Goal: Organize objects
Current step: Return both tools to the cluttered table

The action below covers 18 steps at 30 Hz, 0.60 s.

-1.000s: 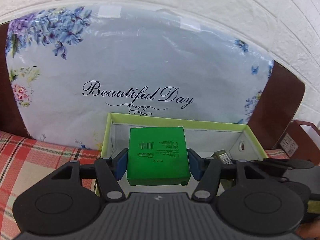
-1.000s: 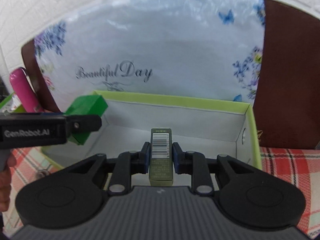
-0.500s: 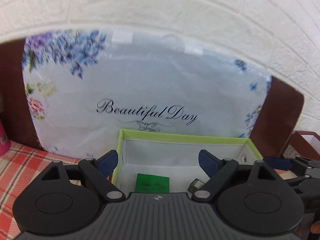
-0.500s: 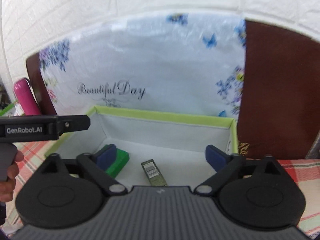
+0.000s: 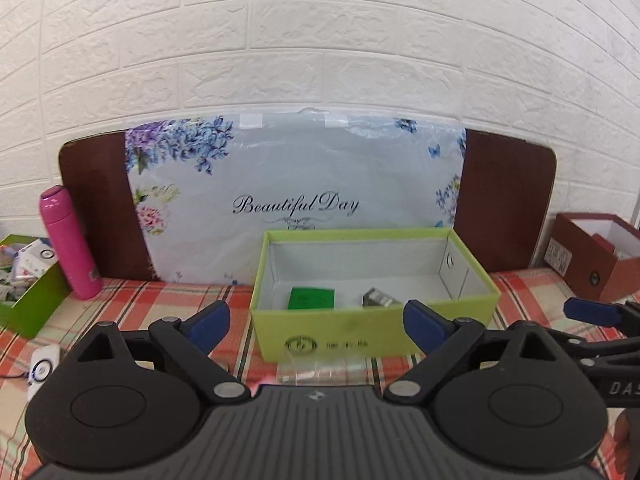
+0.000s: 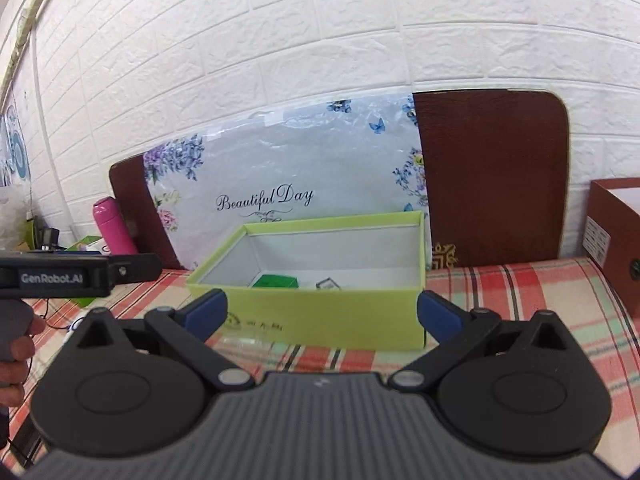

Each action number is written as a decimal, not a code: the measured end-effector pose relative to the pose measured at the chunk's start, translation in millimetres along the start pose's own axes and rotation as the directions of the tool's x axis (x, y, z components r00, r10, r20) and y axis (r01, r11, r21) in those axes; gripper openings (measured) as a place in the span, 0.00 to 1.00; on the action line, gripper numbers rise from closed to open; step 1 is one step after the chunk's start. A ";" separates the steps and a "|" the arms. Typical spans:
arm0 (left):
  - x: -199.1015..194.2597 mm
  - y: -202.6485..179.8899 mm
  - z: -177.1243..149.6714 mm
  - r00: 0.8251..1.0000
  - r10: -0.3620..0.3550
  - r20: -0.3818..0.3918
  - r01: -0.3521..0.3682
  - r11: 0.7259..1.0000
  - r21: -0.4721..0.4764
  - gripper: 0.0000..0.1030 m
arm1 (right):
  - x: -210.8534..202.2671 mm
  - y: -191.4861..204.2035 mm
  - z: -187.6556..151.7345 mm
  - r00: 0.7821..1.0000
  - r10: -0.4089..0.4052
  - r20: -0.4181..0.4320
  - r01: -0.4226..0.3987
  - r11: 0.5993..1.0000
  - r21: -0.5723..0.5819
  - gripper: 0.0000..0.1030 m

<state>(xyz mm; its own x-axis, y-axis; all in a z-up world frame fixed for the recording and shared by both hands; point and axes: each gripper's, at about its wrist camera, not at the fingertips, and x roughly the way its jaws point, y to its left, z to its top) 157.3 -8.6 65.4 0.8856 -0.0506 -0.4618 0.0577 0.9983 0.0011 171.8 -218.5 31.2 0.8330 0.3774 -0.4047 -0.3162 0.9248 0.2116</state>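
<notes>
Green box [image 5: 311,298] is lying flat on the floor of the lime carton [image 5: 372,338], with the small barcode pack [image 5: 380,298] sitting just beside it at its 3 o'clock; the two are apart. The left gripper [image 5: 317,322] is hanging on the near side of the carton, its jaws having just been opening, nothing between them. The right gripper [image 6: 322,314] is gaping wide and empty, also short of the carton. A pink bottle [image 5: 69,242] is standing at 9 o'clock on the plaid cloth [image 5: 168,300].
</notes>
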 end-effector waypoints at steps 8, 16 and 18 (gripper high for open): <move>-29.6 -13.1 -48.3 0.997 -0.001 -0.076 -0.001 1.000 -0.014 0.94 | -58.6 15.1 -48.0 0.999 -0.042 0.033 0.043 0.998 -0.041 1.00; -39.9 -9.3 -82.7 0.989 0.002 -0.150 -0.009 0.999 -0.041 0.94 | -80.1 28.5 -88.3 0.996 -0.086 -0.002 0.085 0.994 -0.070 1.00; -42.3 -6.3 -89.7 0.987 0.004 -0.160 -0.011 0.999 -0.043 0.94 | -81.3 31.4 -98.0 0.995 -0.096 -0.021 0.094 0.993 -0.071 1.00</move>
<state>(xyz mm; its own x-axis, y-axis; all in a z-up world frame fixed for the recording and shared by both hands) 78.1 -10.2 5.3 0.8008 -0.0413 -0.5975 0.0279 0.9991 -0.0316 49.6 -215.5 -16.5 0.8497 0.2882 -0.4415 -0.2680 0.9572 0.1090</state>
